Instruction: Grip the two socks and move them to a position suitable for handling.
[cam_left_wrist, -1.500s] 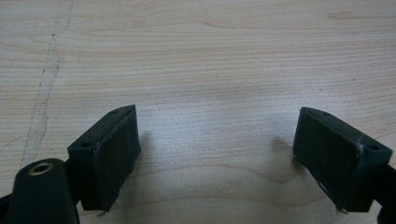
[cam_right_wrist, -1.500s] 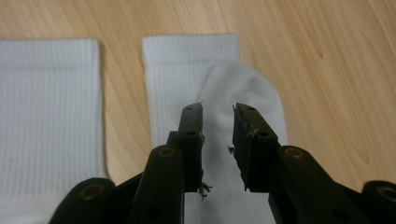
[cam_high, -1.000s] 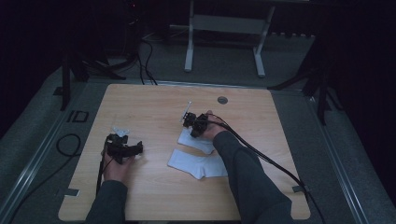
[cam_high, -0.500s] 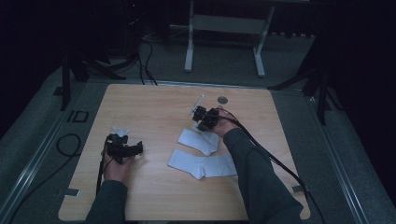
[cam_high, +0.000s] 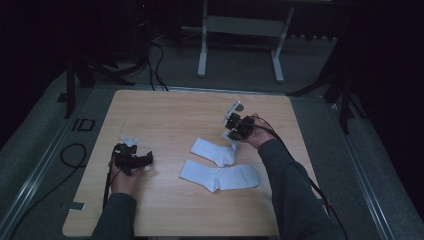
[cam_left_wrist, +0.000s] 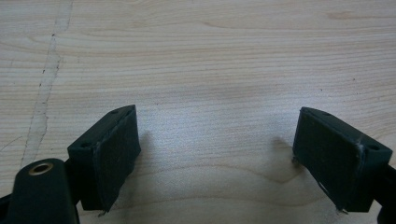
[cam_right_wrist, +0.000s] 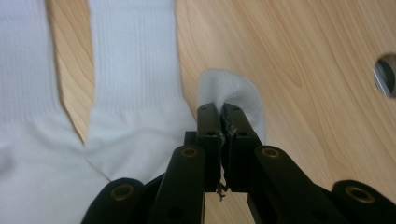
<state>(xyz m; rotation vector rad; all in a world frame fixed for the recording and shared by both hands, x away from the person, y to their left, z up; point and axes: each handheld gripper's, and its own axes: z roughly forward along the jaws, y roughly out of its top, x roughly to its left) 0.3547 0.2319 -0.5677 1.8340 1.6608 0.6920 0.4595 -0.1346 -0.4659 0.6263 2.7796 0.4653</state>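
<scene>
Right gripper (cam_right_wrist: 223, 112) jaws pinched on far sock (cam_right_wrist: 135, 88) toe end, lifted off tabletop (cam_high: 165, 115). Near sock (cam_high: 220, 176) lies flat just beside. Left gripper (cam_left_wrist: 224, 154) jaws wide, nothing between.

Grey sleeves cover both forearms; the left tongs (cam_high: 145, 161) and right tongs (cam_high: 233, 131) are black, with brass-ringed screw holes and trailing black cables.

Wooden table (cam_high: 165, 115); behind it a white metal stand (cam_high: 240, 30) and floor cables (cam_high: 155, 60)
</scene>
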